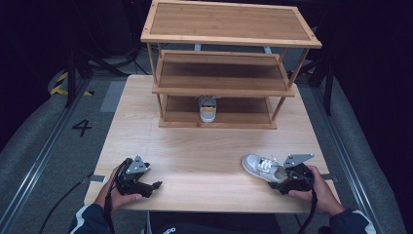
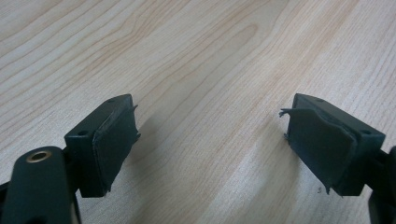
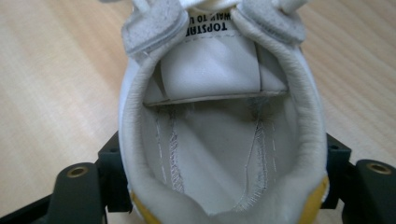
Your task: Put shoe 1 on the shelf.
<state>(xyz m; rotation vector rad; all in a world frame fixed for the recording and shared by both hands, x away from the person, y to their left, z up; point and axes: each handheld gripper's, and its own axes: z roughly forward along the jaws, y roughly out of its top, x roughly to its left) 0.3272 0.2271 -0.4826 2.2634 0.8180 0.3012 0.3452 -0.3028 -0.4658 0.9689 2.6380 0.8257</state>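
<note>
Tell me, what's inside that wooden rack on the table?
One white shoe stands on the bottom shelf of the wooden rack, heel toward us. The middle and top shelves look bare. The middle shelf covers the shoe's front and the bottom shelf's back.

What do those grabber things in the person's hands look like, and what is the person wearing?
Both tongs, left and right, are black, each topped by a grey three-cornered plate. A black cable trails from each. The left tongs' jaws end in dark, frayed rubbery pads. The sleeves are dark with light stripes.
</note>
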